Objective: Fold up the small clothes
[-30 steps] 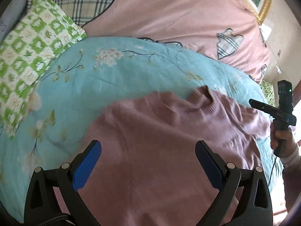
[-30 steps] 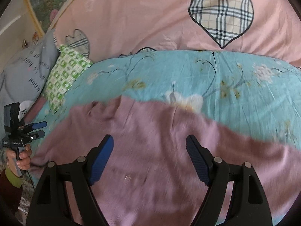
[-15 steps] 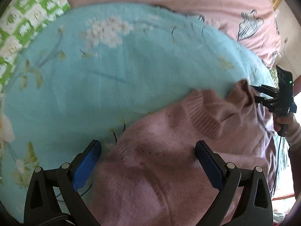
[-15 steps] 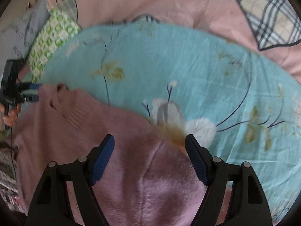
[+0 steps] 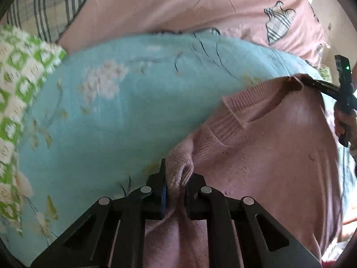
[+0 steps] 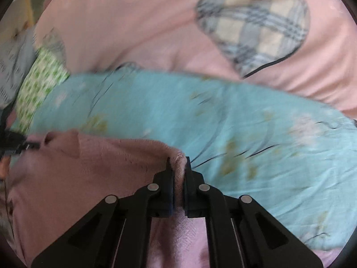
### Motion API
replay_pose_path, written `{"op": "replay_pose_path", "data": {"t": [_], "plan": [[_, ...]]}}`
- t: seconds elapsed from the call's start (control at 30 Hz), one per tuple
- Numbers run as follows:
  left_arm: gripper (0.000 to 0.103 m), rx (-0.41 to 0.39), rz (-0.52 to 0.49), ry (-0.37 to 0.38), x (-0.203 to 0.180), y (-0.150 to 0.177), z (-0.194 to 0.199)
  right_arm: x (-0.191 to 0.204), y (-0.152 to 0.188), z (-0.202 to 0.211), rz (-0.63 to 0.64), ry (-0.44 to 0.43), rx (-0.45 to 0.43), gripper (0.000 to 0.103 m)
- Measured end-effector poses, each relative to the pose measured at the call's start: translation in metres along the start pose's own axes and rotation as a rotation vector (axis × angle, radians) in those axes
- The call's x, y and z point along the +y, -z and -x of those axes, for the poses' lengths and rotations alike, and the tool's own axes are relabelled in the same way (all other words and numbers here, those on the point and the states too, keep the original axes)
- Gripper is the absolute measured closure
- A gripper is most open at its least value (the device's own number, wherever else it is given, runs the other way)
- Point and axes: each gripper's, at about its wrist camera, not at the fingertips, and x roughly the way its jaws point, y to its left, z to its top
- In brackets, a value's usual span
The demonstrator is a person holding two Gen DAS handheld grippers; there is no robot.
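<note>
Left wrist view shows a pink knitted sweater point(image 5: 267, 160) lying on a bed. It looks soft and fuzzy, with a ribbed neck band point(image 5: 232, 120) along its top edge. The left hand-held gripper point(image 5: 176, 178) is pressed together and pinches a bunched bit of the sweater at one shoulder. Far off on the right side of this view, the right hand-held gripper point(image 5: 312, 83) pinches the other shoulder, and a hand point(image 5: 344, 122) holds its handle.

In the right wrist view, the right hand-held gripper point(image 6: 178, 167) is squeezed tight on a fold of the sweater point(image 6: 78, 178). The left hand-held gripper point(image 6: 33, 145) shows small at the left edge, also on the sweater. This picture is blurry.

Under the sweater lies a light blue blanket point(image 5: 125, 116) with white flowers and thin dark stems. Behind it is a pink cover point(image 5: 178, 6) with checked heart patches point(image 6: 254, 24). A green and white checked pillow point(image 5: 20, 84) sits at the side. A grey cloth point(image 6: 13, 67) with writing lies past the pillow.

The top edge of the sweater stretches across between the two grippers, with the neck facing the far side of the bed. Its body comes down toward the cameras.
</note>
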Motion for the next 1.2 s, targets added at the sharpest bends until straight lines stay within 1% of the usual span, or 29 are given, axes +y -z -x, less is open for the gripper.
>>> {"op": "replay_pose_path", "data": {"t": [0.03,0.1,0.17,0.23,0.3,0.33,0.37,0.4,0.43,0.5,0.53,0.6,0.67,0.7,0.8,0.83,0.87,0.93,0.97,1.03,1.13,1.2], "plan": [[0.093,-0.012,0.004,-0.021,-0.002,-0.003,-0.002,-0.004,0.001,-0.006,0.003,0.04,0.004,0.097],[0.093,-0.014,0.003,-0.093,0.002,-0.004,-0.011,-0.002,0.0,-0.019,-0.011,0.065,0.02,0.097],[0.093,0.003,-0.001,-0.155,0.004,-0.002,-0.023,0.006,0.001,-0.036,-0.02,0.094,0.039,0.097],[0.092,0.017,0.01,-0.191,0.007,0.0,-0.034,0.011,0.005,-0.048,-0.02,0.122,0.038,0.096],[0.091,0.01,0.036,-0.202,0.01,0.001,-0.036,0.015,0.006,-0.055,-0.018,0.128,0.054,0.094],[0.087,0.006,0.058,-0.208,0.012,-0.001,-0.035,0.017,0.003,-0.054,-0.009,0.13,0.055,0.087],[0.086,0.003,0.086,-0.205,0.017,-0.001,-0.032,0.019,0.002,-0.053,-0.006,0.129,0.059,0.072],[0.086,-0.004,0.119,-0.192,0.021,-0.003,-0.027,0.019,0.0,-0.05,-0.014,0.137,0.061,0.066],[0.084,-0.014,0.141,-0.192,0.025,-0.003,-0.019,0.016,-0.002,-0.043,-0.033,0.132,0.043,0.063],[0.084,-0.036,0.177,-0.189,0.03,-0.003,0.0,0.01,-0.001,-0.026,-0.083,0.122,0.013,0.06],[0.084,-0.042,0.189,-0.181,0.031,-0.002,0.009,0.001,0.0,-0.012,-0.128,0.098,-0.006,0.06],[0.081,-0.052,0.216,-0.16,0.031,0.003,0.03,-0.015,0.008,0.012,-0.202,0.044,-0.037,0.059],[0.08,-0.071,0.218,-0.107,0.02,0.012,0.052,-0.031,0.026,0.041,-0.264,0.007,-0.067,0.059],[0.079,-0.078,0.213,-0.094,0.014,0.015,0.061,-0.032,0.035,0.051,-0.275,0.006,-0.07,0.059],[0.07,-0.089,0.212,-0.033,-0.011,0.033,0.081,-0.049,0.07,0.088,-0.312,0.014,-0.075,0.059],[0.064,-0.083,0.213,-0.008,-0.022,0.039,0.085,-0.056,0.087,0.101,-0.325,0.029,-0.077,0.059],[0.061,-0.079,0.212,0.001,-0.029,0.042,0.089,-0.059,0.099,0.109,-0.336,0.042,-0.076,0.059],[0.06,-0.083,0.21,0.027,-0.051,0.056,0.093,-0.075,0.127,0.127,-0.373,0.083,-0.072,0.059],[0.057,-0.081,0.211,0.038,-0.058,0.062,0.095,-0.084,0.139,0.136,-0.398,0.098,-0.074,0.059],[0.05,-0.069,0.225,0.05,-0.078,0.079,0.094,-0.108,0.174,0.159,-0.488,0.115,-0.09,0.059],[0.05,-0.039,0.24,0.073,-0.098,0.099,0.083,-0.138,0.213,0.181,-0.602,0.169,-0.111,0.058],[0.05,-0.01,0.25,0.099,-0.113,0.11,0.076,-0.164,0.24,0.191,-0.7,0.226,-0.117,0.055]]}}
